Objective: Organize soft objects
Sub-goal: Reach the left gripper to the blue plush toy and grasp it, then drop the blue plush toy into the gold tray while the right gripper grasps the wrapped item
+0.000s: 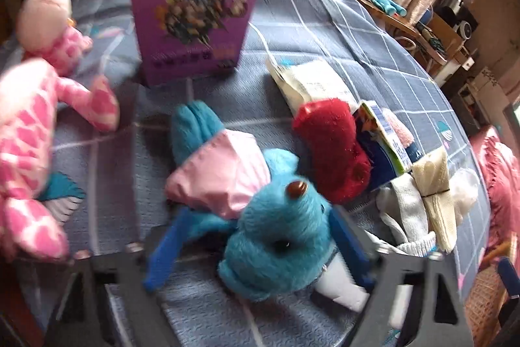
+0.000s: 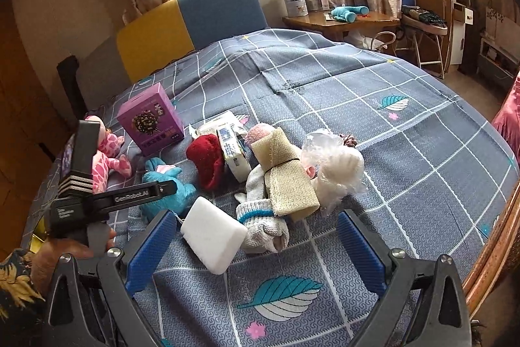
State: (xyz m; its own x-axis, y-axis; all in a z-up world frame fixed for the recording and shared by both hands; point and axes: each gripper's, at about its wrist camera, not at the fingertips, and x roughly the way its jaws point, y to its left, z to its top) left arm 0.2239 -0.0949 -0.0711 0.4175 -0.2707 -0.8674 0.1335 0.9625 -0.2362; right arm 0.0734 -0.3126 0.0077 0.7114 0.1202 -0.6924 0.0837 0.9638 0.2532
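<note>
Grey-blue checked cotton covers the bed [image 2: 341, 80], where the toys lie. The fuzzy blue plush [image 1: 276, 236] sits between the left gripper's [image 1: 256, 249] wide-set jaws, soft, light, best pinched at its thick head. The right gripper [image 2: 256, 243] hangs wide, empty, near the white foam block [image 2: 213, 238].

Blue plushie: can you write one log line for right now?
left tongs: around blue plushie, grip unclear | right tongs: open, empty, above bed | white sponge: on bed
</note>
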